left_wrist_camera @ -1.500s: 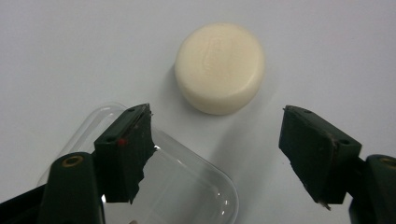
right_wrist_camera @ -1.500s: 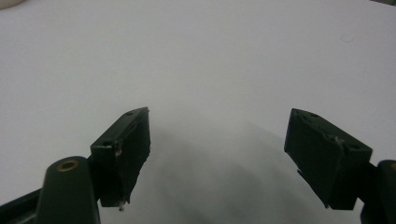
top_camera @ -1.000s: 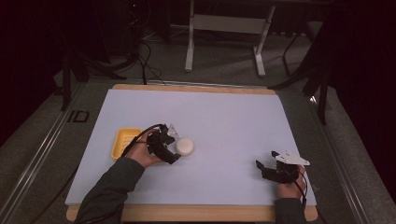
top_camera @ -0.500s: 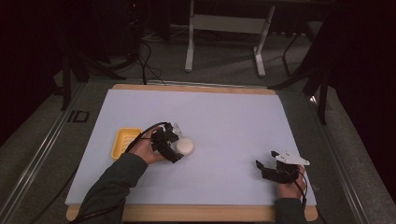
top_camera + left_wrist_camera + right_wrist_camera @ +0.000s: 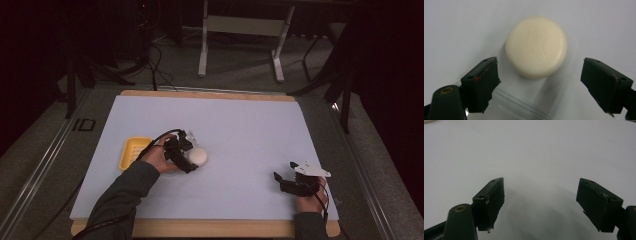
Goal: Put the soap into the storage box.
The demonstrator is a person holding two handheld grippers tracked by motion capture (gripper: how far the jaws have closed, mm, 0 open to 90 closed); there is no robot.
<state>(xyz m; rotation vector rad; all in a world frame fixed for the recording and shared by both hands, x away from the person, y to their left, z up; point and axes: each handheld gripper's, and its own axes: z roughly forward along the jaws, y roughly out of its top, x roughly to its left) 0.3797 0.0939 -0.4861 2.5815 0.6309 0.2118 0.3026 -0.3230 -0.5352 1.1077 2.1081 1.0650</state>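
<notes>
A round cream-white bar of soap [image 5: 536, 46] lies on the white table sheet [image 5: 250, 135], left of centre in the high view [image 5: 199, 157]. My left gripper [image 5: 540, 87] stands open just behind it, its jaws wide apart on either side and not touching it; the high view shows the left gripper [image 5: 186, 159] held by a hand beside the soap. A clear plastic edge [image 5: 506, 102] lies on the sheet under the left jaws. My right gripper [image 5: 540, 205] is open over bare sheet, near the front right of the table [image 5: 281, 181].
A yellow tray [image 5: 131, 152] sits on the sheet just left of my left hand. The wooden table edge [image 5: 210, 228] runs along the front. Beyond the table are a metal stand [image 5: 240, 30] and cables on the floor.
The left gripper has shifted slightly by the soap. The right gripper has stayed where it was.
</notes>
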